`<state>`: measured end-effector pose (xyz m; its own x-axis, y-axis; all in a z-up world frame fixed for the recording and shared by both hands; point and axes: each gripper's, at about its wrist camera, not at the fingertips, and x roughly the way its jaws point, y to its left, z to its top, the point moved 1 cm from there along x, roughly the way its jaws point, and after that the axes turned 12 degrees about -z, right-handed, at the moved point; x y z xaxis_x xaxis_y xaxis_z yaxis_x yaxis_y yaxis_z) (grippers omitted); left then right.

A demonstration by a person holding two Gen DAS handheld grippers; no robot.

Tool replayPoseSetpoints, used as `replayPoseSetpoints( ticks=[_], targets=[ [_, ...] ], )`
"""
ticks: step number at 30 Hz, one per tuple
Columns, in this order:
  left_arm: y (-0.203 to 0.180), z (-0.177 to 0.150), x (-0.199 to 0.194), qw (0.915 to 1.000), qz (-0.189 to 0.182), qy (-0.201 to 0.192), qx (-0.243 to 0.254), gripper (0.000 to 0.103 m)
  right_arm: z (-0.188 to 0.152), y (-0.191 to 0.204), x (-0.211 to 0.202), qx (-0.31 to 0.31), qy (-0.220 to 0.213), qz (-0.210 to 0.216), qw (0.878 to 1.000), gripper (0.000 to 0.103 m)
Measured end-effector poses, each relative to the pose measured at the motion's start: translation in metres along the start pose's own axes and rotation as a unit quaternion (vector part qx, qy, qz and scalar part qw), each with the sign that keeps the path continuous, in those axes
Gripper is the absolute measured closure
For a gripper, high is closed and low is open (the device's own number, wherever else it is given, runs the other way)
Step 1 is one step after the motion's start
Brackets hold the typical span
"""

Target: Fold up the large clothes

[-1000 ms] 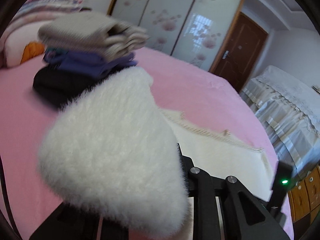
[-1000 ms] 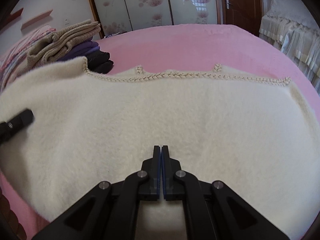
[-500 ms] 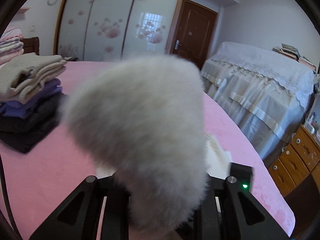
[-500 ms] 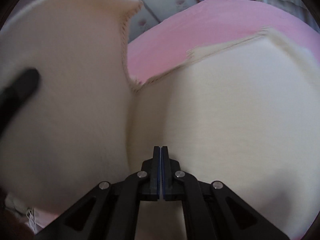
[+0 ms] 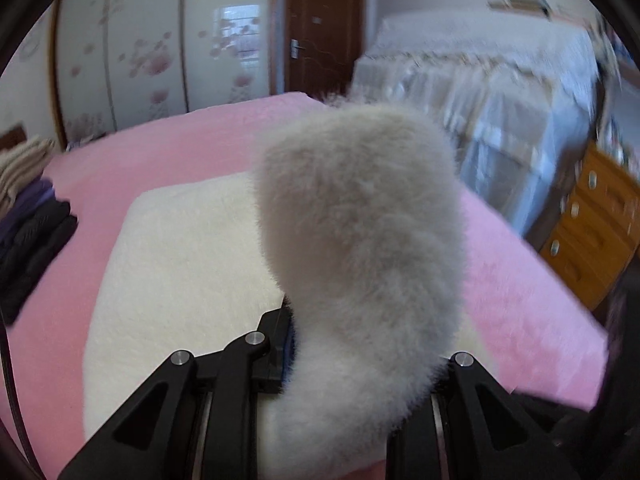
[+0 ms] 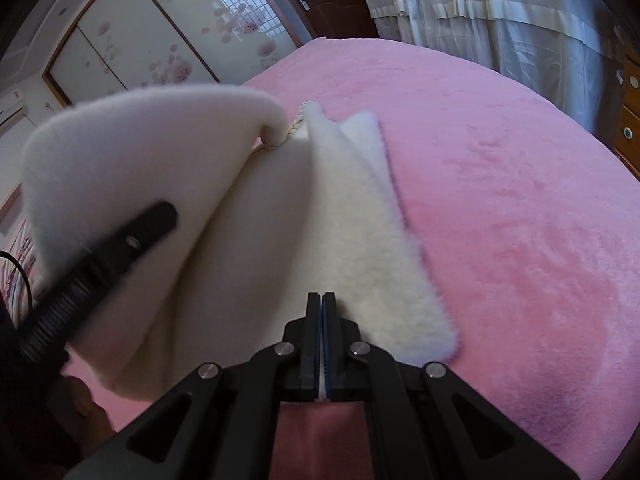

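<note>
A fluffy cream garment (image 6: 352, 240) with a braided trim lies on the pink bed (image 6: 520, 200). My right gripper (image 6: 322, 304) is shut on its near edge, low over the bed. My left gripper (image 5: 304, 332) is shut on another part of the garment (image 5: 360, 240) and holds that flap raised over the flat part (image 5: 180, 264); the fur hides its right finger. In the right wrist view the left gripper (image 6: 120, 240) holds the lifted flap (image 6: 132, 152) at the left, folded over toward the right.
A stack of folded clothes (image 5: 28, 216) sits on the bed's left side. A second bed with a white cover (image 5: 500, 120) and a wooden drawer chest (image 5: 592, 224) stand to the right. Wardrobe doors (image 5: 140, 48) and a brown door (image 5: 320, 28) are behind.
My left gripper has carried its flap of the garment up and over to the right across the flat part. My right gripper stays shut on the near edge; the garment is now narrower.
</note>
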<state>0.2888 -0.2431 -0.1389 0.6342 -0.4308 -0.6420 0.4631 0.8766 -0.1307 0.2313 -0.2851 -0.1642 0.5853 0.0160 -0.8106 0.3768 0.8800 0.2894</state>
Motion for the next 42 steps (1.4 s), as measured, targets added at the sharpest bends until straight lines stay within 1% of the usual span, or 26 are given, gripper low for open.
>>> replayPoseSetpoints(
  ticks=[2, 4, 7, 10, 11, 13, 15, 17, 21, 23, 24, 25, 26, 27, 28, 29, 30, 33, 35, 36, 37, 38, 39, 40, 41, 42],
  targets=[
    [-0.003, -0.011, 0.006, 0.9998, 0.004, 0.016, 0.015, 0.083, 0.002, -0.003, -0.001, 0.004, 0.005, 0.006, 1.000, 0.103],
    [0.002, -0.015, 0.004, 0.9998, -0.002, 0.015, 0.010, 0.083, 0.007, -0.003, -0.001, -0.001, 0.010, 0.010, 1.000, 0.103],
    [0.013, -0.012, 0.005, 0.9995, -0.019, 0.016, -0.021, 0.082, 0.020, -0.004, 0.000, -0.008, 0.013, 0.015, 1.000, 0.103],
    [0.018, -0.007, 0.004, 0.9985, -0.029, 0.015, -0.044, 0.082, 0.031, -0.007, -0.001, -0.013, 0.008, 0.010, 1.000, 0.103],
    [0.018, -0.005, 0.004, 0.9979, -0.035, 0.014, -0.053, 0.082, 0.035, -0.007, -0.002, -0.014, 0.005, 0.009, 1.000, 0.103],
    [0.015, 0.002, 0.001, 0.9959, -0.051, -0.001, -0.075, 0.082, 0.039, -0.009, -0.008, -0.018, -0.004, 0.010, 1.000, 0.103],
    [0.012, 0.008, -0.002, 0.9945, -0.061, -0.016, -0.083, 0.082, 0.044, -0.013, -0.016, -0.022, -0.017, 0.005, 1.000, 0.103],
    [0.004, 0.008, 0.005, 0.9955, -0.059, -0.013, -0.073, 0.082, 0.049, -0.018, -0.021, -0.023, -0.026, 0.001, 0.999, 0.103],
    [-0.007, -0.010, 0.030, 0.9978, -0.040, 0.025, -0.047, 0.082, 0.054, -0.029, -0.025, -0.019, -0.026, -0.011, 0.999, 0.103],
    [-0.012, -0.017, 0.032, 0.9989, -0.032, 0.023, -0.026, 0.080, 0.056, -0.033, -0.024, -0.017, -0.020, -0.013, 1.000, 0.103],
    [-0.014, -0.018, 0.032, 0.9992, -0.030, 0.022, -0.016, 0.071, 0.055, -0.035, -0.025, -0.018, -0.018, -0.015, 1.000, 0.103],
    [-0.015, -0.019, 0.031, 0.9989, -0.038, 0.024, -0.013, 0.061, 0.055, -0.035, -0.025, -0.020, -0.016, -0.018, 1.000, 0.103],
    [-0.016, -0.020, 0.030, 0.9974, -0.065, 0.027, -0.015, 0.037, 0.054, -0.035, -0.025, -0.022, -0.015, -0.019, 0.999, 0.103],
    [-0.019, -0.020, 0.027, 0.9957, -0.087, 0.029, -0.015, 0.019, 0.054, -0.035, -0.026, -0.023, -0.014, -0.020, 0.999, 0.103],
    [-0.021, -0.019, 0.023, 0.9943, -0.102, 0.028, -0.012, 0.016, 0.055, -0.035, -0.026, -0.023, -0.013, -0.019, 0.999, 0.103],
    [-0.024, -0.021, 0.016, 0.9938, -0.108, 0.023, -0.005, 0.014, 0.056, -0.034, -0.027, -0.025, -0.013, -0.017, 0.999, 0.102],
    [-0.027, -0.023, 0.009, 0.9934, -0.112, 0.020, 0.002, 0.014, 0.056, -0.034, -0.030, -0.026, -0.013, -0.015, 0.999, 0.100],
    [-0.031, -0.024, -0.014, 0.9912, -0.130, 0.020, 0.014, 0.014, 0.057, -0.034, -0.038, -0.031, -0.017, -0.002, 0.999, 0.100],
    [-0.028, -0.025, -0.036, 0.9908, -0.134, 0.012, 0.013, 0.014, 0.059, -0.032, -0.045, -0.028, -0.017, 0.010, 0.999, 0.100],
    [-0.022, -0.027, -0.054, 0.9909, -0.135, 0.001, 0.010, 0.014, 0.059, -0.032, -0.049, -0.027, -0.016, 0.016, 0.999, 0.100],
    [-0.016, -0.027, -0.067, 0.9914, -0.130, -0.010, 0.008, 0.014, 0.060, -0.031, -0.053, -0.025, -0.017, 0.025, 0.999, 0.097],
    [-0.008, -0.028, -0.082, 0.9924, -0.120, -0.025, 0.003, 0.010, 0.062, -0.029, -0.059, -0.024, -0.019, 0.037, 0.999, 0.094],
    [0.001, -0.027, -0.095, 0.9934, -0.108, -0.040, -0.003, 0.005, 0.063, -0.027, -0.064, -0.023, -0.020, 0.048, 0.998, 0.084],
    [0.013, -0.030, -0.110, 0.9944, -0.087, -0.058, -0.013, 0.004, 0.064, -0.023, -0.070, -0.024, -0.022, 0.060, 0.998, 0.069],
    [0.026, -0.033, -0.122, 0.9947, -0.068, -0.073, -0.024, 0.003, 0.064, -0.019, -0.075, -0.025, -0.023, 0.073, 0.997, 0.062],
    [0.042, -0.036, -0.132, 0.9946, -0.049, -0.082, -0.040, 0.003, 0.065, -0.015, -0.079, -0.027, -0.024, 0.084, 0.996, 0.049]
  ],
)
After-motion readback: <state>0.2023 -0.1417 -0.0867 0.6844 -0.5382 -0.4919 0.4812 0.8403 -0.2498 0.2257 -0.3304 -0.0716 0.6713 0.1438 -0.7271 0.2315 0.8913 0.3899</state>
